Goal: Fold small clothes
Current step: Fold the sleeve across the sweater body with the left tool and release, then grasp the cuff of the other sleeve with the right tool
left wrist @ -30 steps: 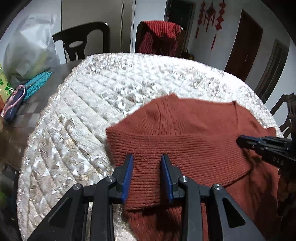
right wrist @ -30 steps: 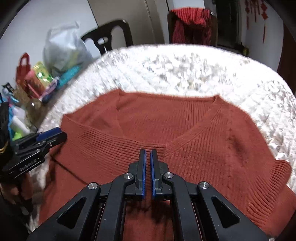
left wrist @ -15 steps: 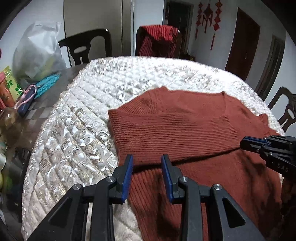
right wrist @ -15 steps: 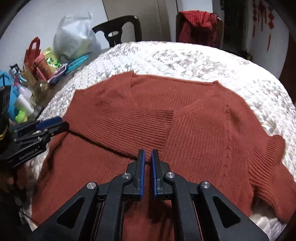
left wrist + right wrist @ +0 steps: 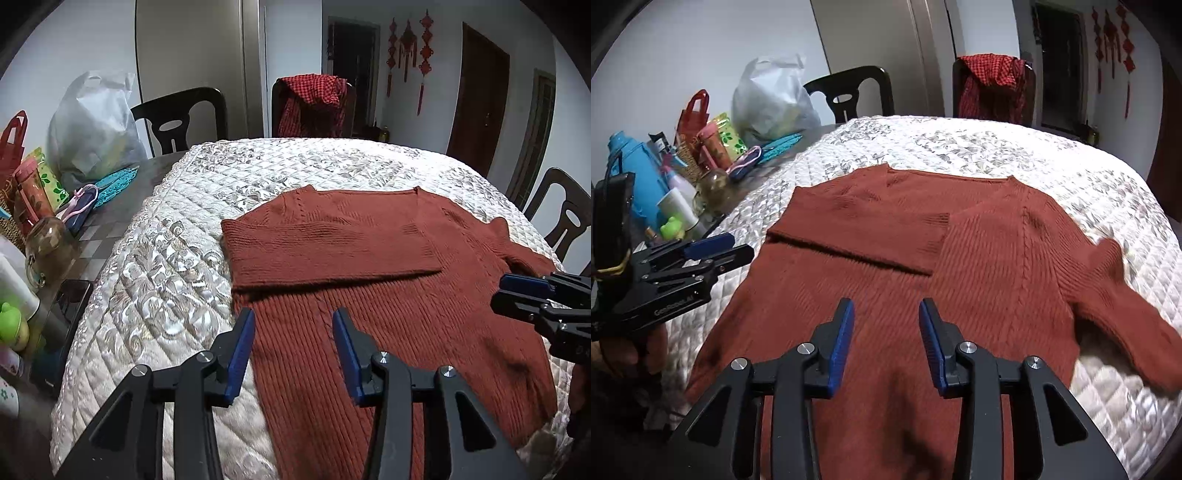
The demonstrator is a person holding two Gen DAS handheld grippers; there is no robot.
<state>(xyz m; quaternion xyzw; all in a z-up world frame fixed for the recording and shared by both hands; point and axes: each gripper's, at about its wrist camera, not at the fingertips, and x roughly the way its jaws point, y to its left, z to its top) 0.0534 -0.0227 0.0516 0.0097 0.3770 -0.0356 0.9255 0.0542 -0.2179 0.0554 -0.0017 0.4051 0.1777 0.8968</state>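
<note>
The rust-red ribbed knit sweater [image 5: 369, 280] is lying flat on the white quilted cover [image 5: 155, 266] of the bench, spreading ahead of and under both tongs, with one sleeve [image 5: 864, 229] folded across its chest and the other sleeve [image 5: 1115, 295] trailing out beyond the right tongs' right side. The left tongs [image 5: 293, 350] are hovering released over the sweater's left edge, their jaws having just been opening with nothing pinched between them. The right tongs [image 5: 884, 341] are likewise hanging released above the sweater's lower body, jaws just parted and gripping nothing.
</note>
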